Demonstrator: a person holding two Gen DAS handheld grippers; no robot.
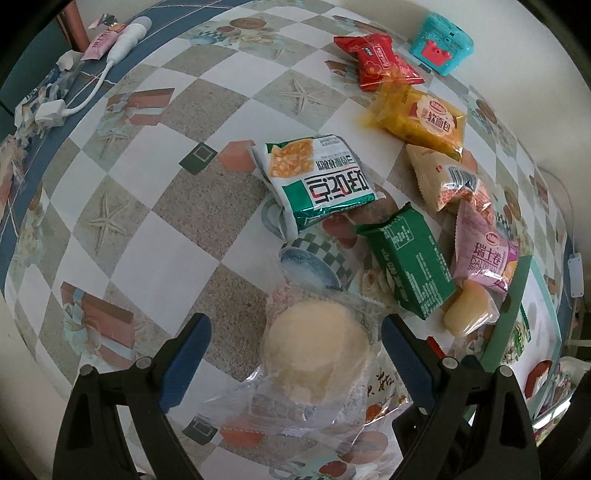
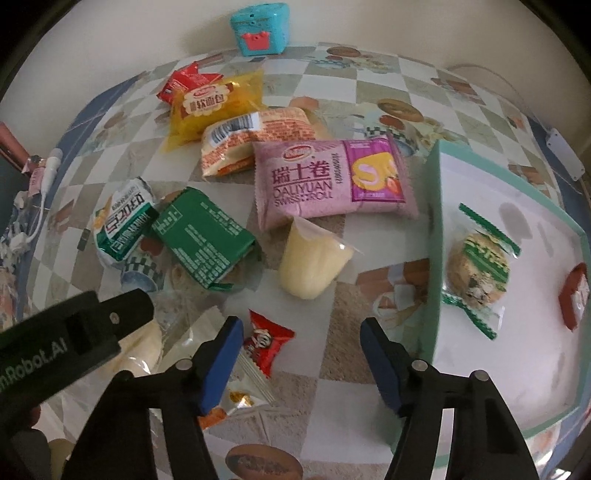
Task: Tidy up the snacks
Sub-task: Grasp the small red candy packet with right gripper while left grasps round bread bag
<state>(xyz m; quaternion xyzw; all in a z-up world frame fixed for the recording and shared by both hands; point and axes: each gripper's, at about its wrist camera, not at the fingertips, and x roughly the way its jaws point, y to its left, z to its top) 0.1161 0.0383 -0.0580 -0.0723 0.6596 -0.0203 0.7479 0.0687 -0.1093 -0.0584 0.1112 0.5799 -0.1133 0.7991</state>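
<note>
My left gripper (image 1: 295, 354) is open, its blue fingers either side of a round pale cake in a clear wrapper (image 1: 317, 350) lying on the table. My right gripper (image 2: 301, 354) is open and empty above the table, with a small red candy packet (image 2: 267, 341) by its left finger. Loose snacks lie ahead: a pink Swiss roll pack (image 2: 332, 181), a yellow bread pack (image 2: 214, 107), an orange-white pack (image 2: 255, 136), a green pack (image 2: 203, 240), a green-white pack (image 1: 321, 177), a red pack (image 1: 376, 59) and a pale jelly cup (image 2: 314, 258). A mint-rimmed white tray (image 2: 436, 236) on the right holds a green-wrapped cookie (image 2: 480, 269) and a red item (image 2: 574, 295).
A teal box with a red crab (image 2: 260, 27) stands at the table's far edge by the wall. A white cable and adapter (image 1: 48, 110) and a pink tube (image 1: 103, 40) lie at the far left. The left gripper's body (image 2: 74, 332) shows in the right wrist view.
</note>
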